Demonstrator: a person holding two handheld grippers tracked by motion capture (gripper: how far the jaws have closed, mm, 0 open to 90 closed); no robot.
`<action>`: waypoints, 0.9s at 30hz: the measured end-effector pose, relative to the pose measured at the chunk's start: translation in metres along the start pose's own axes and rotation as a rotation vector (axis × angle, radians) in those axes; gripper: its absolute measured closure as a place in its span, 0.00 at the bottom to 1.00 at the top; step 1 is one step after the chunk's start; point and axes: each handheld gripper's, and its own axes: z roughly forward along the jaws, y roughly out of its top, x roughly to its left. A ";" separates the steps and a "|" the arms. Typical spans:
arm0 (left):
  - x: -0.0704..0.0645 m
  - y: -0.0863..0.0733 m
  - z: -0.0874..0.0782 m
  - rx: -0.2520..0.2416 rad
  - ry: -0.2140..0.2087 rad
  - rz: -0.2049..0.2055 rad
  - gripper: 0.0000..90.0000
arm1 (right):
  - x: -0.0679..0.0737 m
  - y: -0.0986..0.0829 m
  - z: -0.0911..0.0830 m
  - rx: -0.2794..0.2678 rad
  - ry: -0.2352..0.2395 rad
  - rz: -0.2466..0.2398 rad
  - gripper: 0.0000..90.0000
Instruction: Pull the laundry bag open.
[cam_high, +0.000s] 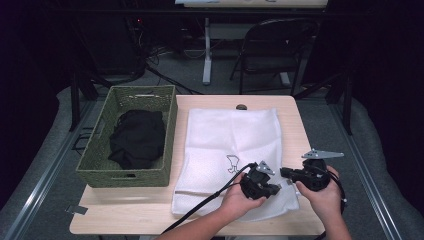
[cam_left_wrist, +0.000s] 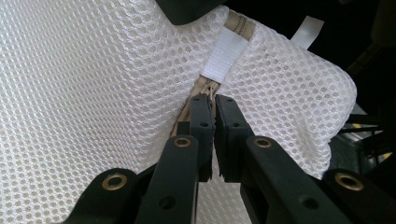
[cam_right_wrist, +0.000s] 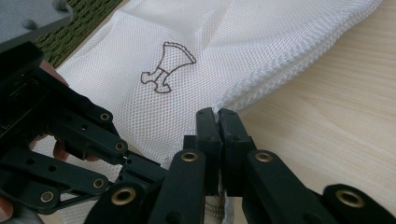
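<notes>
Two grippers, both working at the near edge of a white mesh laundry bag (cam_high: 232, 150), flat on the desk (cam_high: 295, 115), lower right corner at 5 o'clock in the high view.

Left gripper (cam_left_wrist: 214, 100): jaws pressed together, pinching the beige zipper seam (cam_left_wrist: 198, 88) just below a white fabric tab (cam_left_wrist: 226, 58). Right gripper (cam_right_wrist: 217, 114): jaws pressed together at the bag's edge; a small metal part, probably the zipper pull, just visible low between them, grip on it not certain.

Handling, as judged: very light, limp, no stiffness; sagging and bunching likely when lifted. Open honeycomb weave, easy to snag on jaw edges. Best hold: reinforced zipper tape or tab, not bare mesh, likely to stretch and slip.

Materials: soft synthetic netting, printed outline motif (cam_right_wrist: 168, 65) near centre; pale smooth wood-grain top. At 9 o'clock, rectangular green woven basket (cam_high: 100, 167) holding dark crumpled cloth (cam_high: 137, 137).
</notes>
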 end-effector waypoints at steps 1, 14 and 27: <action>0.000 0.000 0.000 0.000 0.000 0.000 0.96 | 0.000 0.000 0.000 0.000 0.000 0.000 0.98; 0.000 -0.002 0.001 -0.004 -0.001 -0.018 0.96 | 0.001 0.000 0.000 -0.012 0.000 -0.001 0.98; -0.002 -0.001 0.006 -0.017 0.010 -0.037 0.94 | 0.005 0.001 0.001 -0.014 0.010 -0.006 0.98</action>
